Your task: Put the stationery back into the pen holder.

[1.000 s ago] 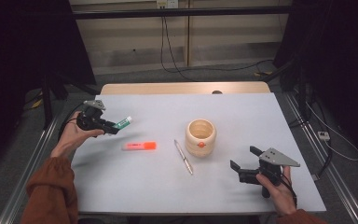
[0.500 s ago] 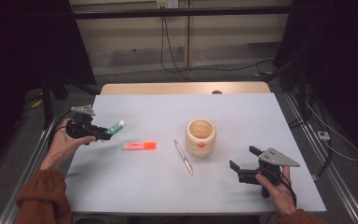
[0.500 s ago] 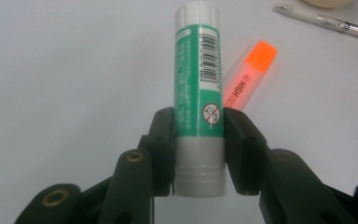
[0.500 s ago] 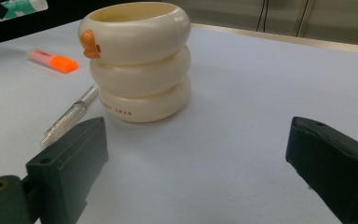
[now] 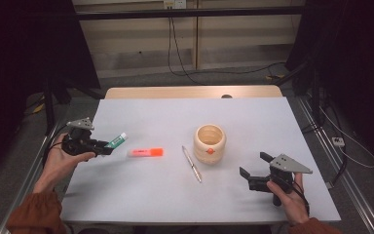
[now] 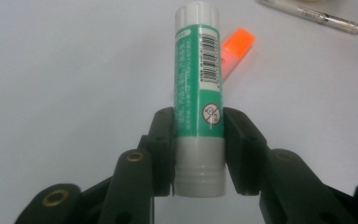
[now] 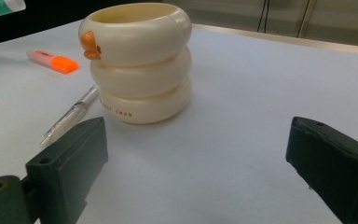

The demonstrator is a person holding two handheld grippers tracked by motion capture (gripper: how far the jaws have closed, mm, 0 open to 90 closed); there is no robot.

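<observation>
- Left gripper: jaws clamped on a glue stick, held clear above the table at its left edge.
- Right gripper: jaws spread wide with nothing between them, low at the near right corner, facing the cup.
- Loose items: orange highlighter and pen, lying between stick and cup.
- Step, as judged: stick lifted, carry pending.
- Next move, likely: bring the stick across to the cup, tip it upright over the mouth, then release.

The glue stick is smooth plastic with a glossy green paper label; the cream pot looks glazed and shiny, the table matt.
</observation>
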